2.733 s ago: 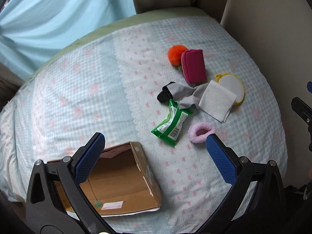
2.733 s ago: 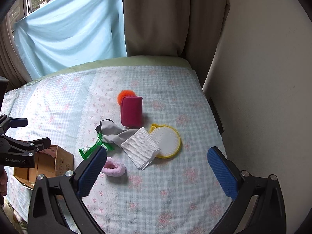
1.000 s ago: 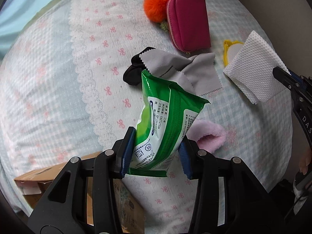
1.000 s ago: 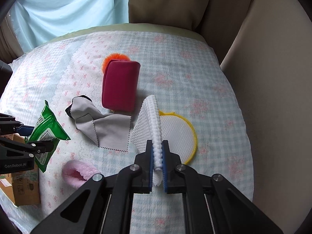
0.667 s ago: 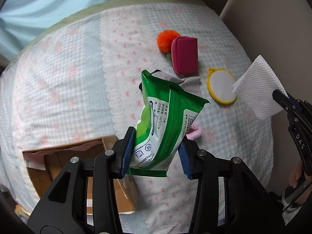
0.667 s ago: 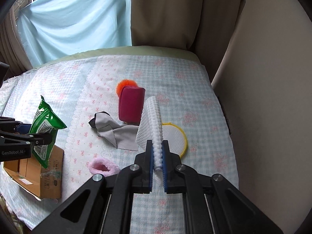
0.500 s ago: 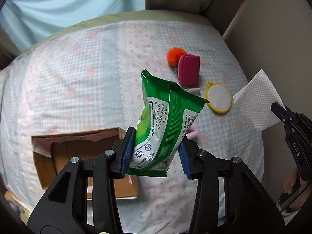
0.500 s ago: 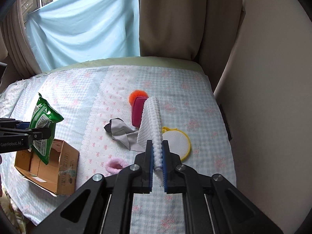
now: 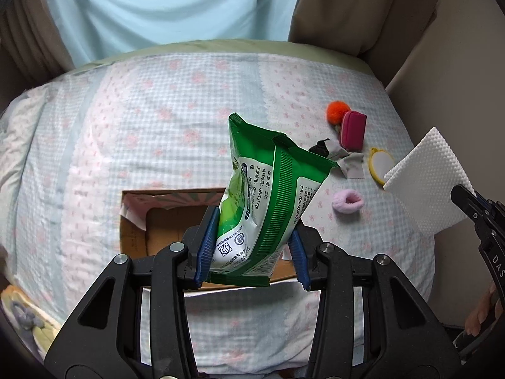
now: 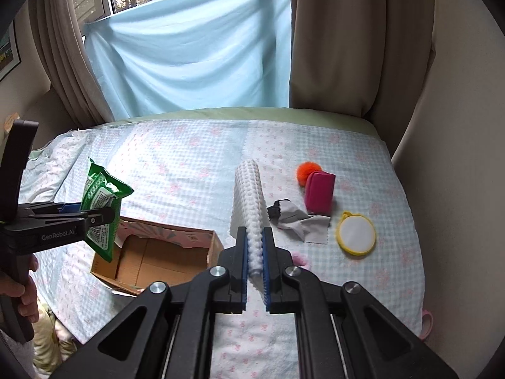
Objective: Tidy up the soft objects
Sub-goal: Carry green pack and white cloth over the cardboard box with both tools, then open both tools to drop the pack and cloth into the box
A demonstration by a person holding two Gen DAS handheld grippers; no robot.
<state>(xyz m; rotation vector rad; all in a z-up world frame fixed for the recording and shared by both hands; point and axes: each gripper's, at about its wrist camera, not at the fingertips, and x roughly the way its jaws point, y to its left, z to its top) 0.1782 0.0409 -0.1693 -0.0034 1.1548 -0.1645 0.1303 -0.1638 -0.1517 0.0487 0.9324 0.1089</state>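
We are early in the sorting, by our reading: the open brown cardboard box (image 9: 164,221) on the bed looks bare inside as far as we can see into it, and nothing has been dropped in yet. Our left gripper (image 9: 251,252) is pinching the crinkly green plastic pack of wet wipes (image 9: 268,195) by its lower end and holds it in the air over the near edge of the box, so that pack seems closest to going in. Our right gripper (image 10: 255,268) is pressed tight on the folded white waffle-textured cloth (image 10: 247,202), lifted clear of the bed to the right of the box. Left on the bedding, well apart from the box, are the fluffy pink scrunchie (image 9: 347,200), the grey microfibre cloth with its black patch (image 10: 296,218), the magenta fabric pouch (image 10: 319,192) touching the orange pompom (image 10: 307,170), and the round white pad with a yellow rim (image 10: 356,233); we judge all five still need collecting. The surface is a bed with a pale blue gingham cover printed with pink bows (image 10: 189,158), soft and slightly rumpled, with a green sheet edge at the far side. Behind it hang a light blue cloth over the window (image 10: 189,57) and beige curtains (image 10: 331,41), with a cream wall on the right.
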